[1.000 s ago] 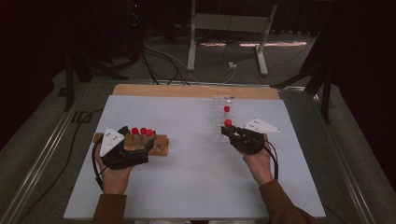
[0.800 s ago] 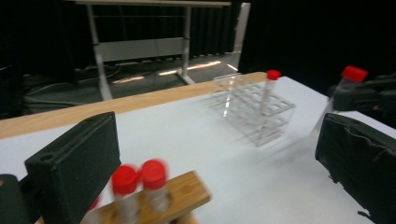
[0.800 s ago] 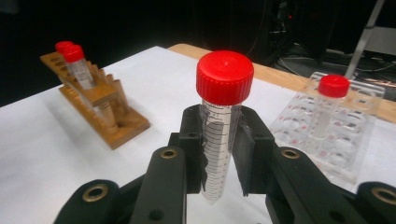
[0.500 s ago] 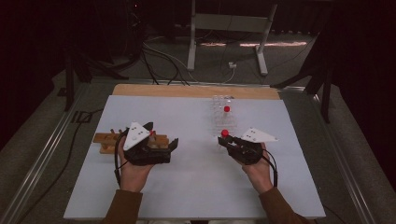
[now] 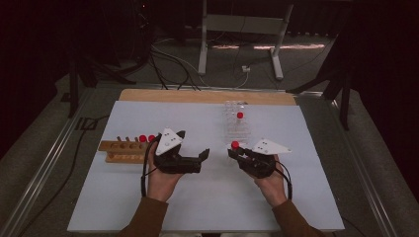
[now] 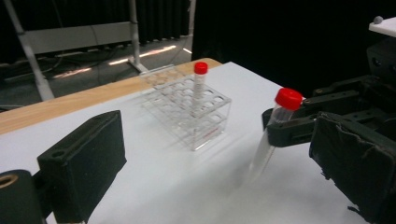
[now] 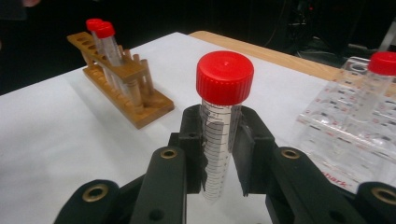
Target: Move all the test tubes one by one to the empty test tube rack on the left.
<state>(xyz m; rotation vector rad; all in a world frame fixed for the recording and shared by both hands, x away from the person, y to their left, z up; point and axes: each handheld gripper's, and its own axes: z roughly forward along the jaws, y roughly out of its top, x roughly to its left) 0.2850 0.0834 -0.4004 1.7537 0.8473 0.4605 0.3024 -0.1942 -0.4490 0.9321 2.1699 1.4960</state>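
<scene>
My right gripper (image 5: 234,151) (image 7: 219,133) is shut on a clear graduated tube with a red cap (image 5: 235,145) (image 7: 223,116), held upright just in front of the clear plastic rack (image 5: 236,129) (image 7: 355,135). That rack holds one red-capped tube (image 5: 239,115) (image 6: 200,79). My left gripper (image 5: 193,145) (image 6: 219,158) is open and empty at mid-table, pointing right at the held tube (image 6: 280,121). Left of it, the wooden rack (image 5: 121,150) (image 7: 130,84) carries two red-capped tubes (image 5: 147,138) (image 7: 100,29).
The white table top (image 5: 207,197) ends at a wooden strip (image 5: 197,96) along the far edge. Cables and a metal stand (image 5: 237,44) lie on the floor beyond. Bare table surface lies in front of both hands.
My left gripper has moved right, off the wooden rack to mid-table, now facing the right gripper. The right gripper and its tube have shifted slightly toward the front edge.
</scene>
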